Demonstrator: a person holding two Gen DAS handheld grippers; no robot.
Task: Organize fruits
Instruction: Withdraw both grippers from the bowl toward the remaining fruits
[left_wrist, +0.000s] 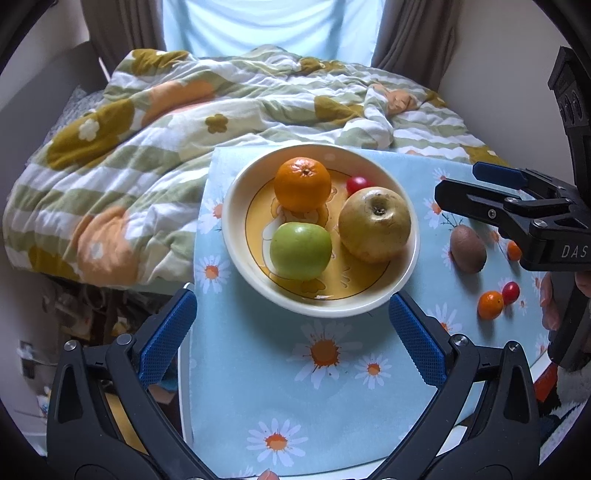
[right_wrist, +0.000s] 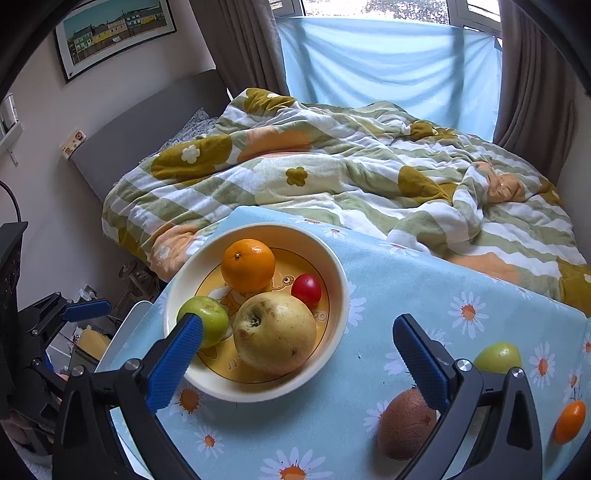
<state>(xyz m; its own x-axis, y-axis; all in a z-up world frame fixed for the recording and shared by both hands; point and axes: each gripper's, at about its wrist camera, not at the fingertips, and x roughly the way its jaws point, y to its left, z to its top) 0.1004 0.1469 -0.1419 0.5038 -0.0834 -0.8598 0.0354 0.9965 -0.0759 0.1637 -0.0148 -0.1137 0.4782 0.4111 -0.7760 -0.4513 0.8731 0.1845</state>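
While both my grippers hang over the daisy-print cloth (left_wrist: 325, 398), the left gripper (left_wrist: 291, 332) stands wide with nothing between its blue pads, and the right gripper (right_wrist: 299, 354) is just as wide and empty, its left finger (right_wrist: 177, 362) crossing in front of the bowl's rim. Close by the right one lie a brown kiwi (right_wrist: 404, 424), a small orange fruit (right_wrist: 570, 421) and a green fruit (right_wrist: 498, 356) on the cloth, all loose outside the bowl (right_wrist: 332, 314). Inside the bowl sit a yellow pear (right_wrist: 275, 332), a green apple (right_wrist: 210, 317), an orange (right_wrist: 248, 264) and a red tomato (right_wrist: 306, 288). Beyond the table edge a rumpled flowered quilt (right_wrist: 332, 173) covers the bed, then brown curtains (right_wrist: 236, 40) and the window
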